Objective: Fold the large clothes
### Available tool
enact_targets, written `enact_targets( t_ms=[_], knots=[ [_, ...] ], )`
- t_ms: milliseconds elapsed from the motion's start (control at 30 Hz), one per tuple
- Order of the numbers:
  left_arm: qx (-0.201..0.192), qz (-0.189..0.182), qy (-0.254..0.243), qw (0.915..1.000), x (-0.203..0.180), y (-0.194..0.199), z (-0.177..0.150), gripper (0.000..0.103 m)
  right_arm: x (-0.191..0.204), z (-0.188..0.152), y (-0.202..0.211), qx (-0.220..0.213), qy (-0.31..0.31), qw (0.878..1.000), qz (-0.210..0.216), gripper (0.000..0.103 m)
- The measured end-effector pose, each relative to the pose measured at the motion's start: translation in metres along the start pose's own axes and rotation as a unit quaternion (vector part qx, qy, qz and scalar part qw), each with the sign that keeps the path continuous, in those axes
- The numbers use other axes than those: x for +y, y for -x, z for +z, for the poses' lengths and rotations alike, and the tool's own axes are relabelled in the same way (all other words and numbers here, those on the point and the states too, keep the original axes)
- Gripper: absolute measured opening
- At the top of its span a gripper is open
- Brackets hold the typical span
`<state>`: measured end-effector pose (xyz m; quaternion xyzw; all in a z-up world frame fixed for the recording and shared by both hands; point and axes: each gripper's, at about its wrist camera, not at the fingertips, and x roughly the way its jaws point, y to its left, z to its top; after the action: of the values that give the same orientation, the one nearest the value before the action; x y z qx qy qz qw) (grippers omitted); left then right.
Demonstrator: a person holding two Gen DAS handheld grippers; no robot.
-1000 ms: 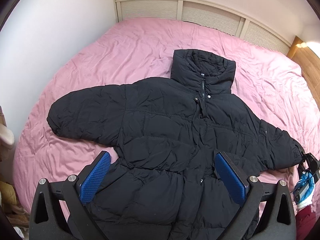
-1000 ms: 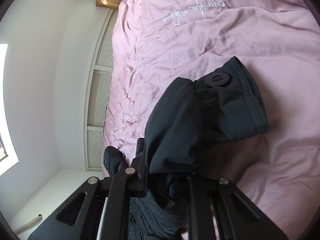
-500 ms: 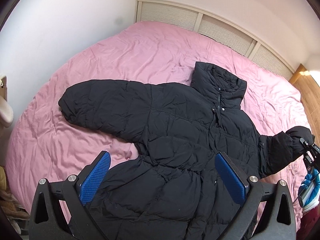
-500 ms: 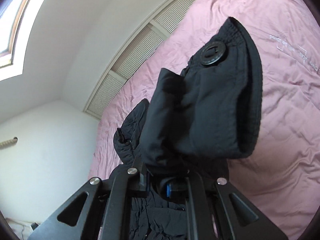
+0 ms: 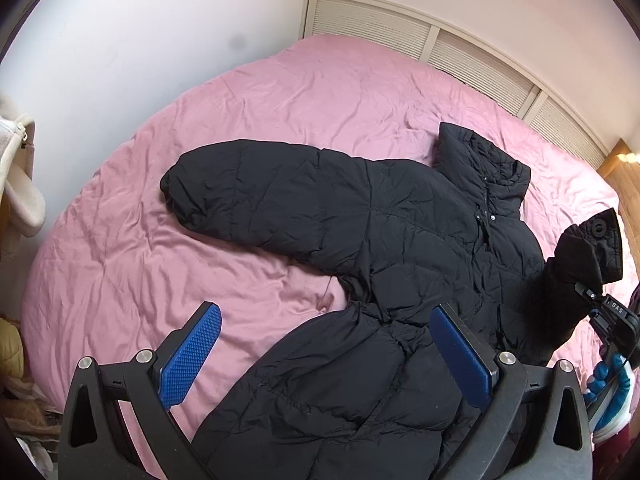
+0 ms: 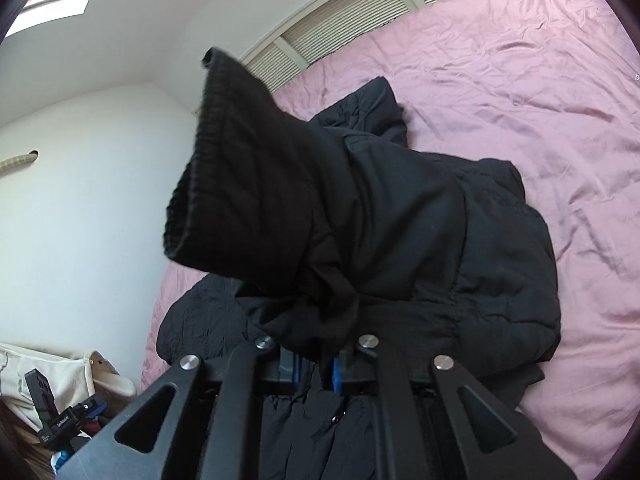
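The right gripper, clenched on the sleeve of the black jacket, has lifted it off the pink bed and swung it in over the body. The left gripper hovers released above the hem; 1 sleeve fold is under way.

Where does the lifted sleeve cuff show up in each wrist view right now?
Left wrist: sleeve cuff at far right, raised above the right gripper.
Right wrist: sleeve cuff upper left of centre, above the closed jaws.
Shared landmark: slatted headboard.
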<state>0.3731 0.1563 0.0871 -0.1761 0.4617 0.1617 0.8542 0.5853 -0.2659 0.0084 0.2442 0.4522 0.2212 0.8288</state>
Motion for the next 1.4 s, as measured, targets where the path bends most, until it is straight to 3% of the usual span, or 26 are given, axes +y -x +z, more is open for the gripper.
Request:
enact_targets(
  t_ms=[233,500,833,967,1100,1267,1400],
  knots=[
    [0.014,0.007,0.007,0.9999,0.021,-0.011,-0.009,0.102,0.001,-0.051,-0.037,0.062,0.015,0.998,-0.028,0.01],
    [0.022,0.005,0.001,0.9997,0.019,-0.018,-0.013,0.102,-0.016,-0.091,-0.066,0.117,0.027,0.99,-0.068,0.01],
    [0.028,-0.002,-0.017,0.9995,0.003,-0.026,-0.012,0.102,-0.012,-0.09,-0.071,0.12,0.044,0.987,-0.094,0.014],
    [0.031,-0.003,-0.024,0.9992,-0.006,-0.029,-0.011,0.102,-0.006,-0.094,-0.065,0.125,0.057,0.985,-0.109,0.022],
    [0.029,-0.015,-0.034,0.9989,-0.016,-0.031,-0.001,0.102,0.008,-0.097,-0.062,0.142,0.073,0.98,-0.117,0.049],
    [0.006,-0.026,-0.098,0.9948,-0.044,-0.03,0.014,0.102,0.027,-0.101,-0.039,0.145,0.076,0.979,-0.12,0.051],
    [0.024,-0.057,-0.124,0.9903,-0.072,-0.045,0.024,0.102,0.032,-0.08,-0.012,0.111,0.085,0.977,-0.162,0.051]
  ],
)
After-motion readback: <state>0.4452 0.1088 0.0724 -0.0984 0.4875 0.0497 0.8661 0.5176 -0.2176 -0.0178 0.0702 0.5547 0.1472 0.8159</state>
